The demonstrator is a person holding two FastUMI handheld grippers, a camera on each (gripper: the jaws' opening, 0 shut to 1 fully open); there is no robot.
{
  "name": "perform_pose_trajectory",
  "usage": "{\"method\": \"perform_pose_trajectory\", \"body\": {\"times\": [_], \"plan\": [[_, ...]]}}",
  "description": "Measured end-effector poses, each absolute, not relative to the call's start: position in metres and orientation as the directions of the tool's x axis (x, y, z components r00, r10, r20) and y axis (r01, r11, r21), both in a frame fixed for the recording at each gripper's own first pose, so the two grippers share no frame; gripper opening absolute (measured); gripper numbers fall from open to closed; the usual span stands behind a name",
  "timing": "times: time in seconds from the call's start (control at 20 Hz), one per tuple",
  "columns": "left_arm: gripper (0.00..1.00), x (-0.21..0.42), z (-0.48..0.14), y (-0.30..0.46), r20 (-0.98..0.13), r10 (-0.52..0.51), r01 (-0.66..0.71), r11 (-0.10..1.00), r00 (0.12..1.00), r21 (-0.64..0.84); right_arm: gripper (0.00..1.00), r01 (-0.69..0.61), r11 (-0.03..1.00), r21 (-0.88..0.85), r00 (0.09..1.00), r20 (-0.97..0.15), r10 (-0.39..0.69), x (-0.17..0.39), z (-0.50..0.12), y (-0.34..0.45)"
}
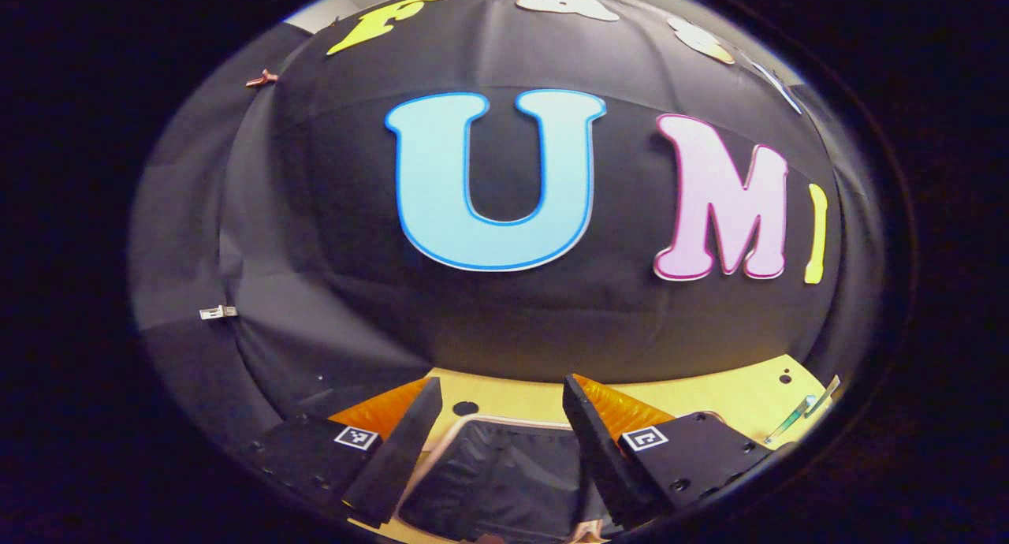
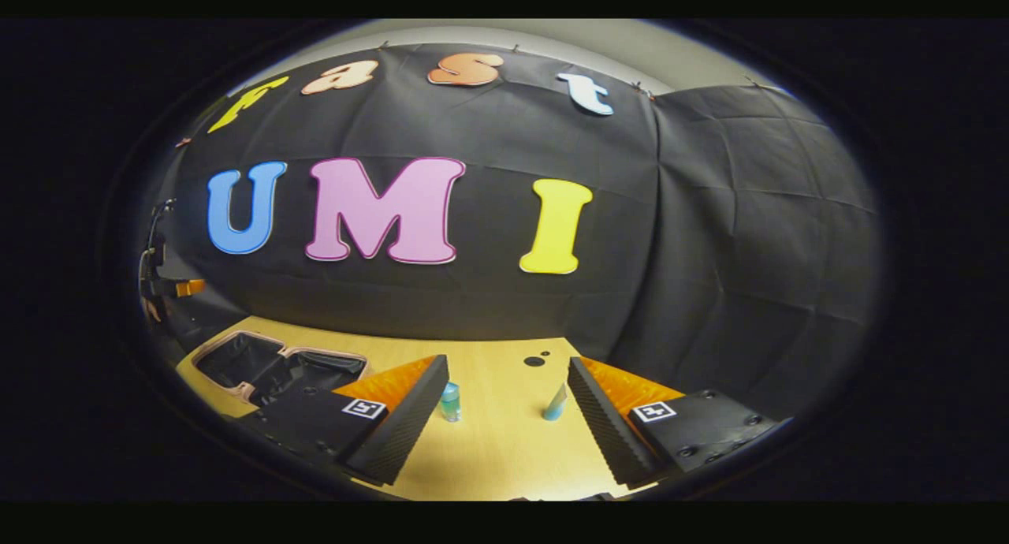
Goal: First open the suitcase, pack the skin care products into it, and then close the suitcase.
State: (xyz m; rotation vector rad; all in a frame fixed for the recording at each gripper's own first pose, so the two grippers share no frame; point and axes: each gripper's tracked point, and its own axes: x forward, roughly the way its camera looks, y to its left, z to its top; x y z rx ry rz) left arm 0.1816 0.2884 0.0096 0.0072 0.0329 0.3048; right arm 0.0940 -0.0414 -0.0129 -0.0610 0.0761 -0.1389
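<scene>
Left gripper (image 1: pixel 499 441) and right gripper (image 2: pixel 504 418): each has two wedge-shaped fingers with ribbed inner faces, on black mounting blocks bearing recessed screws and square black-and-white fiducial markers.

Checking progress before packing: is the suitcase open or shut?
Open. The suitcase lies flat on the table, both dark-lined halves showing inside its pink rim.

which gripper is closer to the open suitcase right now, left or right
Left. The left gripper hangs open right above the open suitcase, whose dark lining lies between its fingers. The right gripper is off to the side, over the table, facing two small bottles.
</scene>
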Motion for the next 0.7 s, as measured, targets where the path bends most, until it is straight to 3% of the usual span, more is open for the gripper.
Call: {"method": "perform_pose_trajectory", "body": {"times": [0.2, 0.25, 0.35, 0.5, 0.55, 0.7], "plan": [[0.96, 0.192, -0.029, 0.152, -0.029, 0.147, -0.148, 0.988, 0.989, -0.036, 0.97, 0.116, 0.99, -0.074, 0.99, -0.066, -0.121, 0.101, -0.021, -0.067], [0.96, 0.191, -0.042, 0.118, -0.039, 0.106, -0.107, 0.994, 0.994, -0.032, 0.93, 0.105, 0.991, -0.084, 0.991, -0.072, -0.112, 0.104, -0.026, -0.074], [0.96, 0.196, -0.068, 0.054, -0.062, 0.033, -0.034, 0.999, 0.998, -0.005, 0.97, 0.093, 0.992, -0.083, 0.991, -0.093, -0.101, 0.107, -0.038, -0.09], [0.96, 0.216, -0.109, -0.036, -0.103, -0.094, 0.095, 0.995, 0.99, 0.005, 0.93, 0.088, 0.991, -0.096, 0.988, -0.115, -0.099, 0.114, -0.057, -0.113], [0.96, 0.224, -0.118, -0.064, -0.118, -0.134, 0.136, 0.991, 0.984, 0.008, 0.97, 0.086, 0.992, -0.093, 0.987, -0.127, -0.098, 0.116, -0.063, -0.121], [0.96, 0.249, -0.153, -0.131, -0.164, -0.208, 0.217, 0.975, 0.964, 0.04, 0.97, 0.08, 0.992, -0.096, 0.982, -0.161, -0.095, 0.124, -0.087, -0.14]]}}
